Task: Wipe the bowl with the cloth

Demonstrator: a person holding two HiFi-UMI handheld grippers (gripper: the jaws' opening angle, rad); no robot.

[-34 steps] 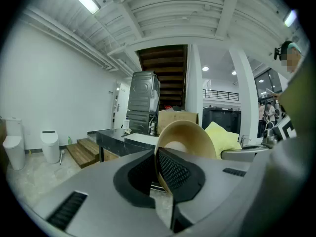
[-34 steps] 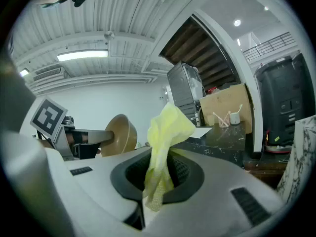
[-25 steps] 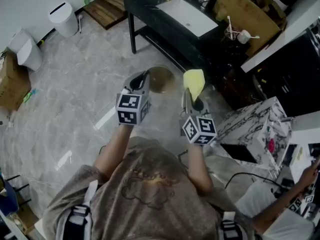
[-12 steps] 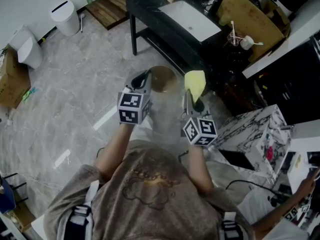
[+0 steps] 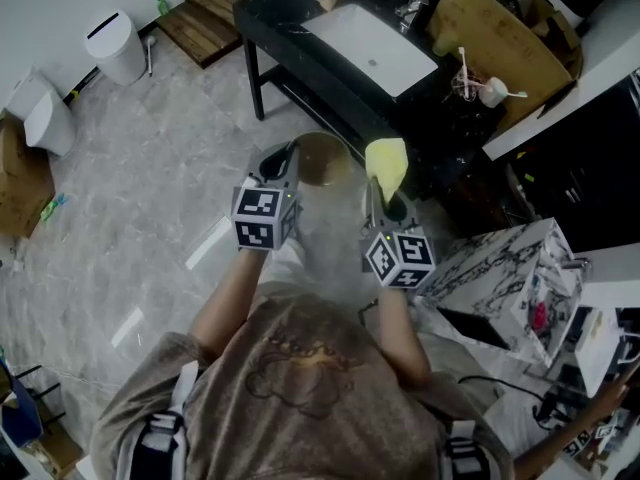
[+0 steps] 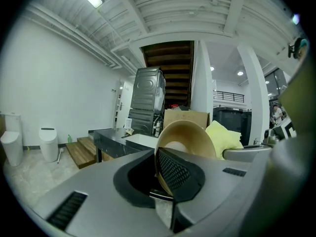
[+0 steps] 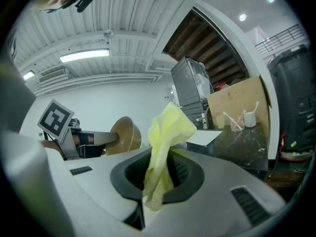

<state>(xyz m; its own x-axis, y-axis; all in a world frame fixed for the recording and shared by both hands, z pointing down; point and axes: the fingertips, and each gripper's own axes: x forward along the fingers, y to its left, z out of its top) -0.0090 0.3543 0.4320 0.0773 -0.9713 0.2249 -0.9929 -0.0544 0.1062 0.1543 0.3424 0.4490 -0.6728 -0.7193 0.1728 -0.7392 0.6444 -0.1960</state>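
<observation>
A tan bowl (image 5: 322, 158) is held in the air by its rim in my left gripper (image 5: 292, 154), which is shut on it. In the left gripper view the bowl (image 6: 185, 142) stands on edge between the jaws, its hollow facing right. My right gripper (image 5: 381, 200) is shut on a yellow cloth (image 5: 388, 166), which sticks up a little to the right of the bowl without touching it. In the right gripper view the cloth (image 7: 163, 142) rises out of the jaws, with the bowl (image 7: 126, 135) and the left gripper off to the left.
A black table (image 5: 300, 38) with a white sink (image 5: 372, 36) stands just ahead. A cardboard box (image 5: 495, 23) and a cup of utensils (image 5: 487, 88) lie at the right. White bins (image 5: 105, 43) stand at the far left. A marbled box (image 5: 510, 258) is at my right.
Both grippers keep their hold and stay almost where they were. The head view has shifted a little, so the table and sink sit slightly lower and more to the left.
</observation>
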